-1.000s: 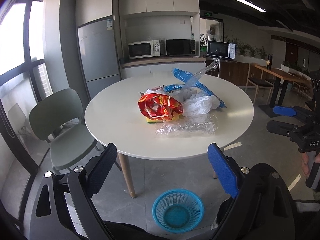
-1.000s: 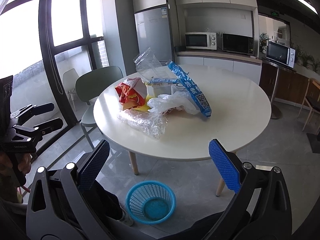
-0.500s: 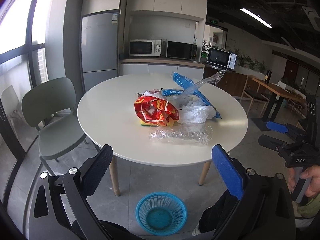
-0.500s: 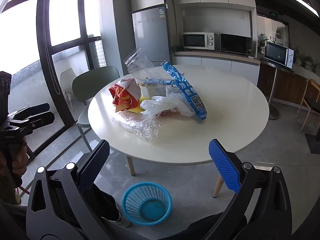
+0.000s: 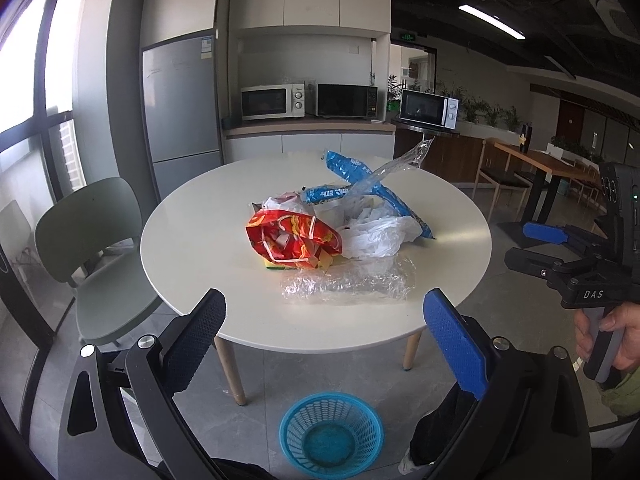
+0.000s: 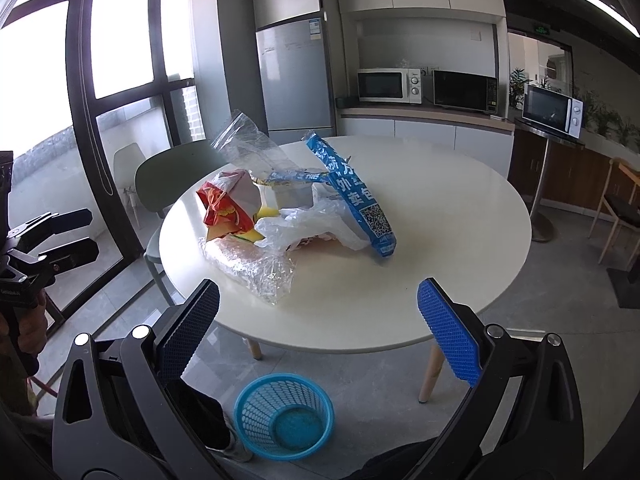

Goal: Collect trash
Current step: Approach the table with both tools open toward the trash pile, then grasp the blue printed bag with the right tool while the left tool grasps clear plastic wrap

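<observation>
A pile of trash lies on the round white table [image 5: 192, 240] [image 6: 460, 220]: a red snack bag [image 5: 294, 238] [image 6: 222, 210], a long blue wrapper [image 5: 376, 188] [image 6: 352, 192], a white plastic bag [image 5: 376, 236] [image 6: 308, 228] and a clear crinkled wrapper [image 5: 348, 282] [image 6: 252, 266]. A blue mesh basket [image 5: 331, 430] [image 6: 284, 414] stands on the floor in front of the table. My left gripper [image 5: 326, 344] is open and empty, short of the table edge. My right gripper [image 6: 318, 330] is open and empty too.
A green chair [image 5: 96, 240] [image 6: 172, 172] stands left of the table. A fridge [image 5: 182, 112] and a counter with microwaves [image 5: 274, 102] are behind it. Wooden tables and chairs [image 5: 532, 160] stand at the far right.
Both grippers have moved closer to the table and risen a little. The trash pile and basket have not moved. Both stay open.
</observation>
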Tool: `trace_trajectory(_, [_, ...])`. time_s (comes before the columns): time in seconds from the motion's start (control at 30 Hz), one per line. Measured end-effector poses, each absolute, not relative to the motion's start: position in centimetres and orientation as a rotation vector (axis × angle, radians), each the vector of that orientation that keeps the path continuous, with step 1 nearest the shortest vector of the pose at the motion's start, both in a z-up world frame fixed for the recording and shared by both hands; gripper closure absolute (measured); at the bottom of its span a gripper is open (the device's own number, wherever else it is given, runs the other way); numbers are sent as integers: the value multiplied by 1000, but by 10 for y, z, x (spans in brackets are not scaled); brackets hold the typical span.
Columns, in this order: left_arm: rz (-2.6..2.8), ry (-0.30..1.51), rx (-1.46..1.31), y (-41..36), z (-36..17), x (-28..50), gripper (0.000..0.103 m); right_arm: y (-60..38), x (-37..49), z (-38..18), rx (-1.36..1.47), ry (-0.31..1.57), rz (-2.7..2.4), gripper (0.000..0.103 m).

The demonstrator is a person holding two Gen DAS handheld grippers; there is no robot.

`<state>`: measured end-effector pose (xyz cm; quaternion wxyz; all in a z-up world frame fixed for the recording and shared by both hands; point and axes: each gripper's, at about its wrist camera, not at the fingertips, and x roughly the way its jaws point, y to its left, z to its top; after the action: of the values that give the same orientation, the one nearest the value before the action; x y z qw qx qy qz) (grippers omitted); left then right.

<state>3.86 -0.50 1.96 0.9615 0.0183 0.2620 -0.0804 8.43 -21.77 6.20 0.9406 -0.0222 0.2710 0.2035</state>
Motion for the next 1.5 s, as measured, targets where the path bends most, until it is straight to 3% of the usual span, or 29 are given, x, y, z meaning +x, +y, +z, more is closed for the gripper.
trace_trajectory(0.8, [-296, 480, 162, -59, 43, 122, 7, -203, 233, 52, -138, 675, 424, 9])
trace_trajectory(0.97, [-336, 504, 156, -65, 41, 146, 16, -193, 260, 44, -162, 721, 423, 14])
trace_trajectory(1.1, [-359, 527, 176, -69, 34, 165, 23, -187, 272, 39, -166, 739, 426, 26])
trace_trajectory(1.33, [-382, 547, 286, -83, 20, 181, 88, -188, 289, 26, -159, 799, 455, 66])
trace_trajectory(1.4, [-368, 541, 272, -78, 20, 184, 101, -187, 289, 24, -172, 797, 452, 79])
trace_trajectory(1.43, [-350, 529, 264, -77, 21, 183, 102, -188, 288, 25, -171, 787, 441, 87])
trace_trajectory(1.5, [-333, 504, 236, -72, 26, 181, 102, -191, 286, 25, -152, 773, 425, 92])
